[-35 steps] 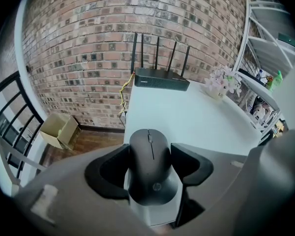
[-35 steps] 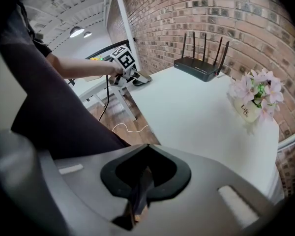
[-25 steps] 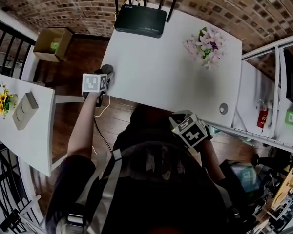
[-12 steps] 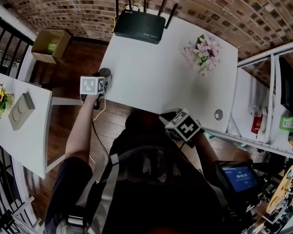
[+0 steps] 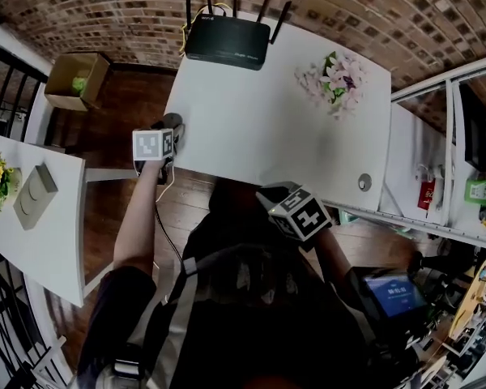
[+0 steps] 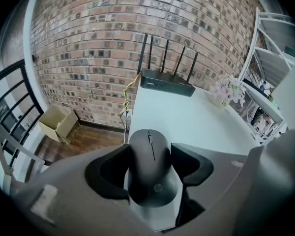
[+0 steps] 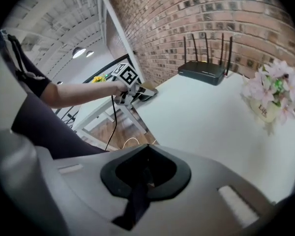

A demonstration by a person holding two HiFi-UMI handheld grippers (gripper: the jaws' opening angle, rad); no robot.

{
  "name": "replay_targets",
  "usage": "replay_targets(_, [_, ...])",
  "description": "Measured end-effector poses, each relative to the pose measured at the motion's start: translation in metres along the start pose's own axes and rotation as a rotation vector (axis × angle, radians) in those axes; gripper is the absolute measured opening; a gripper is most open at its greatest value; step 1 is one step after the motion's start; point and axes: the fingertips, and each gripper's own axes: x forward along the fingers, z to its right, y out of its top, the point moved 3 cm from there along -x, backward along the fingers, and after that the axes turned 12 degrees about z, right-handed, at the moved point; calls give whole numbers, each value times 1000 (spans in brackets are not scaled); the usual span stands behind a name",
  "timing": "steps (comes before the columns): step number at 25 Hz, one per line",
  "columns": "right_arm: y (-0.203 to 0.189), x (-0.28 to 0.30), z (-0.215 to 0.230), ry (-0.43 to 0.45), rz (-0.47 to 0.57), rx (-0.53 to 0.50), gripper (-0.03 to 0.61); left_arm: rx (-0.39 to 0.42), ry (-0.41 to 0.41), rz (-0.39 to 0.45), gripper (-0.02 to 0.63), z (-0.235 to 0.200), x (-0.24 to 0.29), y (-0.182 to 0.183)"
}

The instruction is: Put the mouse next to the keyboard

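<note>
A black wireless mouse (image 6: 150,167) sits between the jaws of my left gripper (image 6: 148,170), which is shut on it. In the head view the left gripper (image 5: 167,128) holds the mouse (image 5: 172,122) at the left edge of the white table (image 5: 259,128), near its front corner. The right gripper view shows the same gripper (image 7: 137,93) with the mouse at that edge. My right gripper (image 7: 146,167) is shut with nothing in it, and in the head view it (image 5: 274,194) hovers at the table's near edge, close to the person's body. No keyboard is in view.
A black router (image 5: 227,39) with several antennas stands at the table's far edge. A pot of pink flowers (image 5: 338,75) is at the far right. A cardboard box (image 5: 75,78) lies on the floor at left, a smaller white table (image 5: 49,225) stands nearer, and metal shelving (image 5: 449,160) lines the right.
My right gripper has drifted a little leftwards, closer to the body. The left gripper has stayed at the table's left edge with the mouse in it.
</note>
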Motion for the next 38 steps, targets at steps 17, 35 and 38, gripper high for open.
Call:
replay_targets(17, [-17, -6, 9, -3, 28, 120, 6, -4, 21, -28, 281, 0, 3, -1])
replay_targets(35, [-45, -35, 49, 12, 40, 128, 6, -107, 71, -32, 276, 37, 9, -10])
replay_targets(38, [-49, -38, 53, 23, 41, 127, 6, -106, 70, -40, 276, 44, 10, -11])
